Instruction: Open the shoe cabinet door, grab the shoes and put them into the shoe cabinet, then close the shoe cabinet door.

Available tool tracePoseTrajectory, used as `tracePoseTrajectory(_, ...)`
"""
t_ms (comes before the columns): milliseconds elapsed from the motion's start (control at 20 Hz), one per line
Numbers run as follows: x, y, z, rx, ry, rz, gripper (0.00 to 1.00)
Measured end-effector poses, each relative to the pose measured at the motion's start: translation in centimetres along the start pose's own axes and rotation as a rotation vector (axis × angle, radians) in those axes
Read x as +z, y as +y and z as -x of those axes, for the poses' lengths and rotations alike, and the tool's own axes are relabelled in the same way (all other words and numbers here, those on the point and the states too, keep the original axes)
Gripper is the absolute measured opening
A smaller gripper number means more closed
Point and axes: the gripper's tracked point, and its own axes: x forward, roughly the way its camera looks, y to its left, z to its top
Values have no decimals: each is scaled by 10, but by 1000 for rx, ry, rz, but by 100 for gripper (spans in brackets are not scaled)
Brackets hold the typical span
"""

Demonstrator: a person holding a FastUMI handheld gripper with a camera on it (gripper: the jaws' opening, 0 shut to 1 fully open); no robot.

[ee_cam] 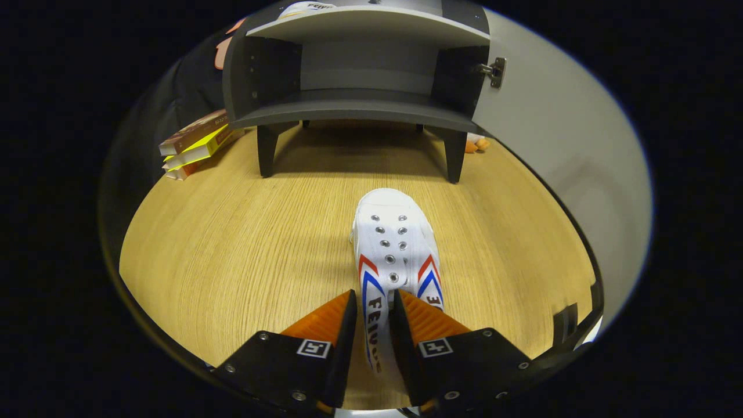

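Observation:
A white canvas shoe (395, 232) with red and blue stripes points toward the cabinet, its toe ahead of my fingers. My gripper (374, 302) is shut on the shoe's side wall near the heel, both fingers pressing on the fabric. I cannot tell whether the sole rests on the wooden table (232, 249) or hangs just above it. Beyond the shoe stands the dark grey shoe cabinet (360, 104) on short legs, its compartment open and bare. Its light grey door (557, 133) is swung wide open to the right, hinge visible.
A stack of books (197, 142) lies on the table left of the cabinet. A small orange object (477, 143) sits behind the cabinet's right leg. Something white (305, 8) lies on top of the cabinet.

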Motion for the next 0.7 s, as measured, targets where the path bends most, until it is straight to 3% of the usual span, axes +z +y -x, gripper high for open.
tracePoseTrajectory(200, 0, 5, -3, 23, -10, 65, 16)
tracePoseTrajectory(250, 1, 6, -1, 31, -7, 60, 5)
tracePoseTrajectory(300, 2, 7, -1, 40, -5, 44, 2)
tracePoseTrajectory(700, 44, -1, 30, 80, -63, -48, 0)
